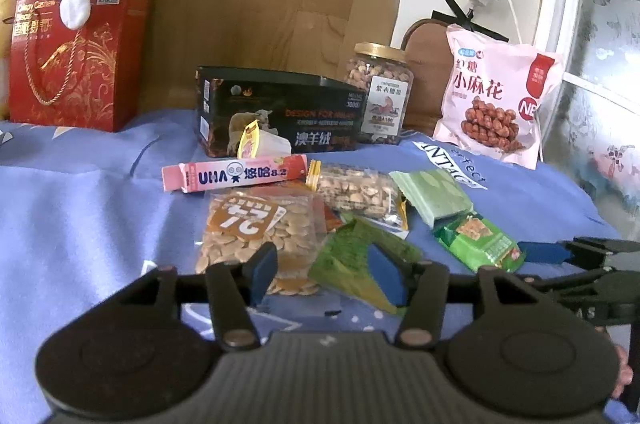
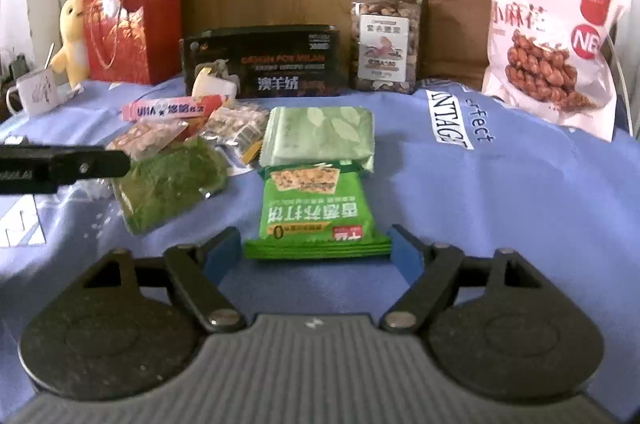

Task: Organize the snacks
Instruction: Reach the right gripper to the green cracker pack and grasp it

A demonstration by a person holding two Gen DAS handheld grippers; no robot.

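The right gripper [image 2: 316, 252] is spread wide, its blue pads on each side of a flat, shiny green cracker packet [image 2: 318, 214] and apart from it. The left gripper [image 1: 326, 272] is released too, its pads low over a crinkly dark green bag [image 1: 352, 264]. Both snacks lie on a soft blue cloth [image 2: 500, 204]. Behind the cracker packet lies a pale green leafy packet [image 2: 320, 136], touching it. Near it sit clear bags of nuts [image 1: 356, 190] and a long pink candy box [image 1: 236, 176]. Farther back stand a black box [image 2: 262, 62], a round plastic nut jar [image 2: 384, 38] and a puffy pink bag [image 2: 552, 40].
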